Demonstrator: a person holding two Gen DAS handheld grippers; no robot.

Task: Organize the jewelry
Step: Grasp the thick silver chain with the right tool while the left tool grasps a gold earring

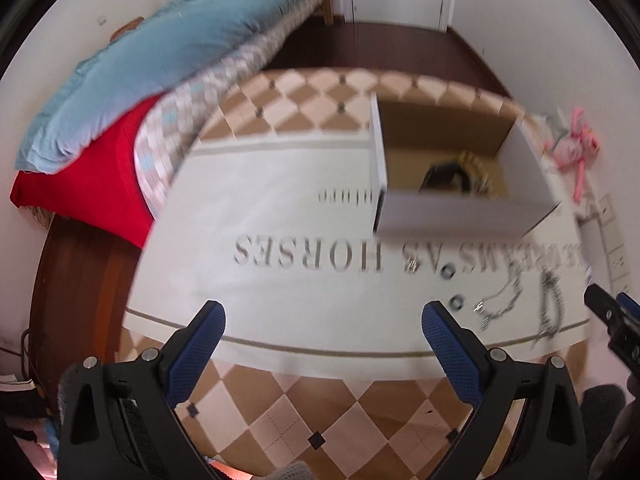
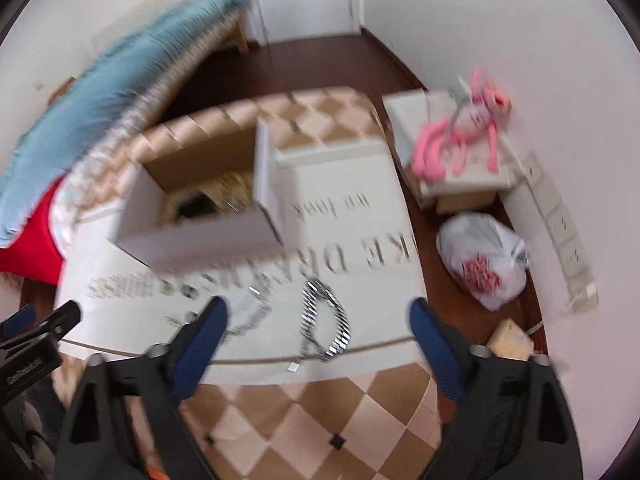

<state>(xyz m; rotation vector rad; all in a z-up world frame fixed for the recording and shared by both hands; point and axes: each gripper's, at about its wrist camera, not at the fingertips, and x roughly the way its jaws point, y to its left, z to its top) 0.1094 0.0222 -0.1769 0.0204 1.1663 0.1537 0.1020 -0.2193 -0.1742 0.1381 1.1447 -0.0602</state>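
Note:
An open white cardboard box (image 1: 452,212) (image 2: 200,232) stands on the white lettered cloth (image 1: 280,208) (image 2: 360,280); inside it lie a dark item and gold jewelry (image 1: 476,168). Silver chains (image 1: 500,304) (image 2: 324,316) and two small rings (image 1: 456,302) lie on the cloth in front of the box. My left gripper (image 1: 324,320) is open and empty, left of the rings. My right gripper (image 2: 316,316) is open, hovering above the thick silver chain. Both views are blurred.
The table has a checkered cover (image 1: 320,420). A blue quilt (image 1: 152,64) over red cloth (image 1: 100,184) lies left. A pink plush toy (image 2: 464,132) sits on a white box at the right, with a tied plastic bag (image 2: 484,260) on the dark floor.

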